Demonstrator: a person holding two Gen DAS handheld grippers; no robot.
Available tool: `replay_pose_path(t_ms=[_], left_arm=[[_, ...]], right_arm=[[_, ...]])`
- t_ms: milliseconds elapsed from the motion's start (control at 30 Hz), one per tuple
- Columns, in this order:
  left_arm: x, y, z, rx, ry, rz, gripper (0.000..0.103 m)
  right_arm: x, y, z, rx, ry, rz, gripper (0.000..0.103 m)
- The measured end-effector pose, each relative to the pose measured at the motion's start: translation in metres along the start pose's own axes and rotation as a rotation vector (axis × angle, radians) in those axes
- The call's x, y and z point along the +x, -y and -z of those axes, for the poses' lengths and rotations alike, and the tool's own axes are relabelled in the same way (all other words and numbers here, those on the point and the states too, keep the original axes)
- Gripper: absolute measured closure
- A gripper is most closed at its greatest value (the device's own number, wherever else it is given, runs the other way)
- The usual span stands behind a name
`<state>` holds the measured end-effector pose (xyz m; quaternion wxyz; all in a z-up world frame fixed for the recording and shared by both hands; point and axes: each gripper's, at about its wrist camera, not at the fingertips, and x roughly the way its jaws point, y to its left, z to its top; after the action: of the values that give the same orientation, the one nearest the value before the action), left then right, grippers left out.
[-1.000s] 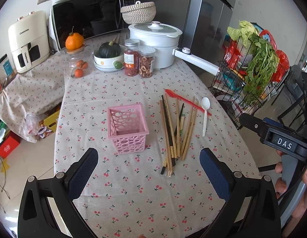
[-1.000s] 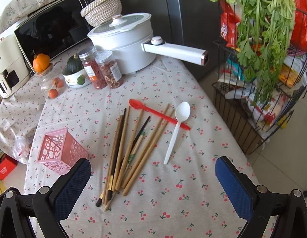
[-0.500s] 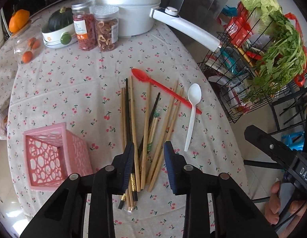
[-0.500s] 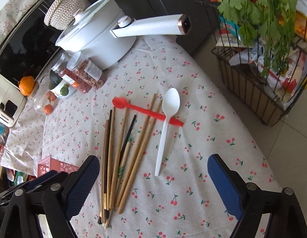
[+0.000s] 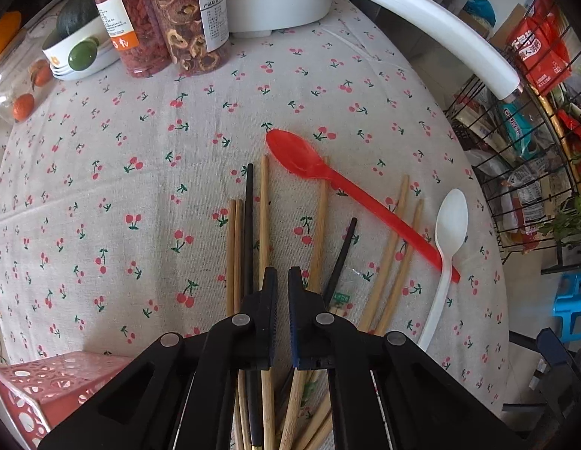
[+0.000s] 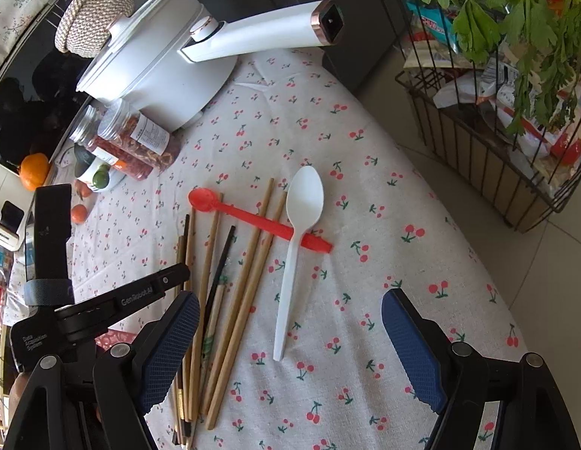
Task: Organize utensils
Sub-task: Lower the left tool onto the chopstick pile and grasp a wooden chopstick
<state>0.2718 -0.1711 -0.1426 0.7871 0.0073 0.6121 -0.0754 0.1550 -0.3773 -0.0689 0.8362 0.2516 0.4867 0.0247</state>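
The left gripper (image 5: 282, 281) hangs low over the pile of chopsticks (image 5: 264, 225), its fingers drawn narrow with only a thin slit between the pads. A wooden chopstick runs under the gap toward 12 o'clock, but whether the pads pinch it cannot be told from the left wrist view. The pile fans out across the cherry-print tablecloth (image 5: 140, 187), wooden sticks mixed with two black ones.

A red spoon (image 5: 328, 176) lies across the far ends of the sticks, bowl toward 11 o'clock, handle toward 4 o'clock. A white spoon (image 5: 446, 255) lies at 3 o'clock of the pile, its neck crossing the red handle's tip. A pink basket (image 5: 39, 386) sits at 8 o'clock in the left view.

The right gripper (image 6: 290, 337) stands wide, holding nothing, with the white spoon's (image 6: 296, 247) handle pointing into the space between its fingers. In that view the left gripper's body (image 6: 102, 307) shows at 9 o'clock over the chopsticks (image 6: 237, 285).

Two jars (image 5: 162, 18) and a white pot (image 6: 155, 67) stand at 12 o'clock.
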Motion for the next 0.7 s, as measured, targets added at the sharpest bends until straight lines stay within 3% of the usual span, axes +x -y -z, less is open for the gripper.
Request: replay_pose_path(t_ms=[100,333,533,700], left_arm=[[0.004,0.004,-0.003,0.013,0.007,-0.051,0.100],[-0.010,0.007,-0.005,0.028,0.044,-0.072,0.100],[0.002,0.000,-0.005,0.021,-0.019,-0.092,0.100],[0.005,-0.003,-0.003,0.010,-0.022,-0.098,0.100]], right_arm=[[0.001,-0.002,-0.001,-0.009,0.005,0.009,0.018],[0.004,-0.008,-0.001,-0.024,0.000,0.014,0.018],[0.007,-0.014,-0.001,-0.028,-0.007,0.017,0.018],[0.008,-0.014,-0.001,-0.035,-0.013,0.023,0.018]])
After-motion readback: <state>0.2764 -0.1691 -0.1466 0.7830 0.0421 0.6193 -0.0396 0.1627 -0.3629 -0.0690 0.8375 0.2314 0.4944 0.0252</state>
